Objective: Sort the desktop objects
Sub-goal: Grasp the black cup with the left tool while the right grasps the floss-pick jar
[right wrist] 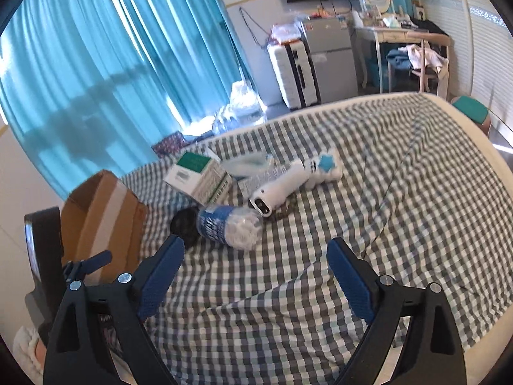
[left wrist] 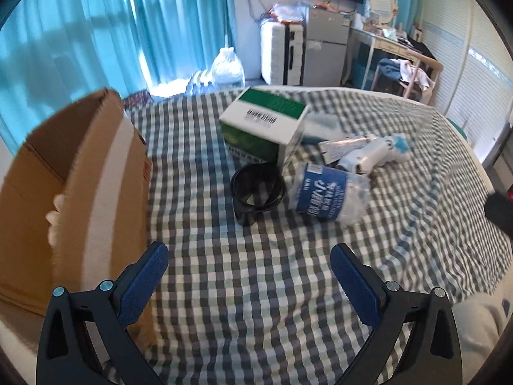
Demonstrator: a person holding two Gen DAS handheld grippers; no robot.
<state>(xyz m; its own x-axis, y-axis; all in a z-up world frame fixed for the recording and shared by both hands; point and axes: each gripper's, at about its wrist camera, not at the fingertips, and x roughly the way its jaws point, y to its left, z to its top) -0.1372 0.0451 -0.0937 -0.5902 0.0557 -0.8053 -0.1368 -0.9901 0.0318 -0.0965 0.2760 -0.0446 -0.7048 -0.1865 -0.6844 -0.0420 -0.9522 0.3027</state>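
Both claws wide apart and holding nothing: left gripper (left wrist: 249, 256) and right gripper (right wrist: 255, 250), each hanging over the checked bedsheet (left wrist: 256, 288). Open cardboard box (left wrist: 80, 176) standing on the left side of the bed. Near the middle, all in one little pile: a green and white carton (left wrist: 263, 122), a black cup (left wrist: 256, 189) lying just in front of it, a squashed water bottle (left wrist: 327, 192) right beside the cup, a white handheld gadget (right wrist: 279, 192), and a white and blue soft toy (right wrist: 323, 166) behind the gadget.

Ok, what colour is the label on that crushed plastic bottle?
Blue with white lettering, on the crushed clear plastic bottle; clearest in the left wrist view.
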